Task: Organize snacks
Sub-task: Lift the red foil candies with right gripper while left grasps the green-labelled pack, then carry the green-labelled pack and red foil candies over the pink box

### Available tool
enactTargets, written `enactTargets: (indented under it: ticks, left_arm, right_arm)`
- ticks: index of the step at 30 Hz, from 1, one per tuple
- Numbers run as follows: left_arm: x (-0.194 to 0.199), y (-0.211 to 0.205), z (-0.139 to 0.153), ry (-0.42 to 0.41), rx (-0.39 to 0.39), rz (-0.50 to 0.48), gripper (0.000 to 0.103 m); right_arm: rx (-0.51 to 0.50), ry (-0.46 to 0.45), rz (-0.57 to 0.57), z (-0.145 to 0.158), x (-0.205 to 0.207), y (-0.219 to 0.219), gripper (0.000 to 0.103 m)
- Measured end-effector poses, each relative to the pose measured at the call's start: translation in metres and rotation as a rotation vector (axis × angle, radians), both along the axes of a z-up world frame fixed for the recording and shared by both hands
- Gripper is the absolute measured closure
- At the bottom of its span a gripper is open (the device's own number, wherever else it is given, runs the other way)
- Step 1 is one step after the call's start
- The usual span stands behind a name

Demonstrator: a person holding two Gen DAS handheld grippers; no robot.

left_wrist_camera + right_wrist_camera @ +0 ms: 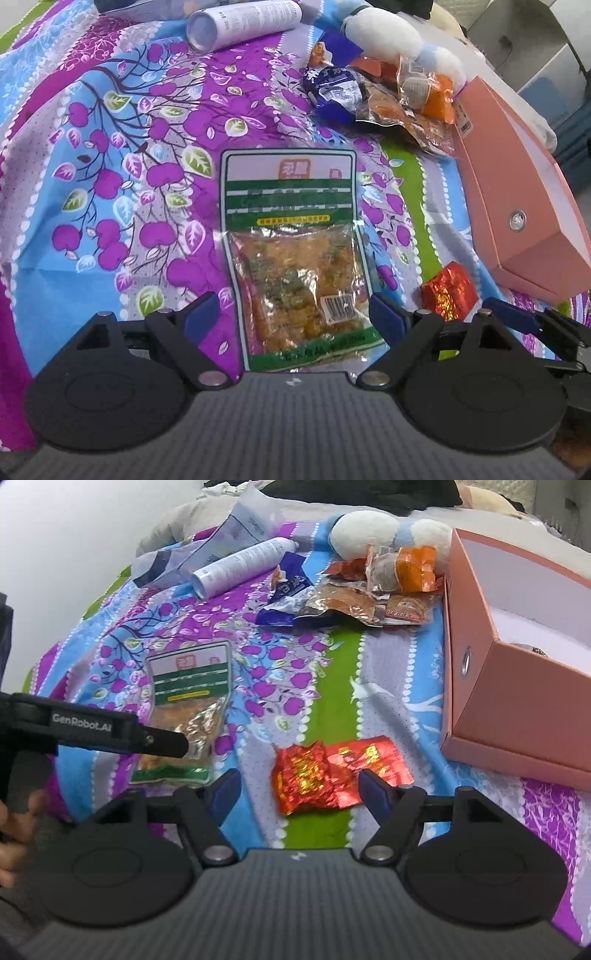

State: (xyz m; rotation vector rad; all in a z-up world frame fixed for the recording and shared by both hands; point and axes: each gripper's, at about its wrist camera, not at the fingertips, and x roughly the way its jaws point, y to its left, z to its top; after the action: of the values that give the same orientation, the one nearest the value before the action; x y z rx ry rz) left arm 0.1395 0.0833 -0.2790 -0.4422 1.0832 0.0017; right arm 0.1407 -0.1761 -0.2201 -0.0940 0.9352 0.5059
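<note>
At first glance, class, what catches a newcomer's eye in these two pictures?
The loud purple, blue and green floral bedsheet fills both views. On it, a green-labelled snack pouch lies between the open left gripper's jaws, and a shiny red foil packet lies before the open right gripper, beside an open pink box.

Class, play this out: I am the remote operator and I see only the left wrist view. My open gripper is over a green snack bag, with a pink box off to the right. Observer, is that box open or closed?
Observer: Open. The right wrist view shows the pink box has no lid, with a pale inside.
Operator: Is anything in it?
Observer: Something small shows at its near inner edge; I cannot tell what.
Operator: What is the right gripper doing?
Observer: It is open over a red foil packet, pads not touching it.
</note>
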Motion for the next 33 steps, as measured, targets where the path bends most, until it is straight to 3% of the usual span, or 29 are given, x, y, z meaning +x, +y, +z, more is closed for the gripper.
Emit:
enactTargets:
  ticks: [2, 10, 12, 14, 15, 24, 29, 33]
  left_arm:
    - [0.003, -0.002, -0.001, -0.002, 0.017, -0.004, 0.012]
    - [0.013, -0.018, -0.008, 0.002, 0.102, -0.051, 0.013]
    - [0.015, -0.023, -0.009, 0.005, 0.140, -0.068, 0.019]
    - [0.015, -0.027, -0.009, 0.005, 0.173, -0.086, 0.022]
    - [0.016, -0.028, -0.009, 0.002, 0.178, -0.090, 0.025]
    - [0.009, -0.027, 0.002, -0.023, 0.153, -0.109, 0.050]
    - [-0.004, -0.034, 0.012, -0.052, 0.179, -0.113, 0.052]
    - [-0.015, -0.036, 0.021, -0.073, 0.145, -0.110, 0.052]
  right_arm:
    - [-0.012, 0.001, 0.009, -0.005, 0.006, 0.001, 0.039]
    - [-0.066, 0.004, 0.069, -0.028, 0.012, 0.011, 0.042]
    - [-0.089, 0.008, 0.076, -0.033, 0.011, 0.014, 0.045]
    - [-0.098, -0.004, 0.075, -0.032, 0.008, 0.016, 0.059]
    - [-0.096, -0.007, 0.080, -0.031, 0.007, 0.017, 0.061]
    - [-0.076, -0.013, 0.032, -0.019, 0.005, 0.014, 0.065]
    - [-0.058, -0.027, -0.005, -0.008, 0.000, 0.008, 0.065]
    - [-0.041, -0.046, -0.032, 0.004, -0.007, 0.003, 0.065]
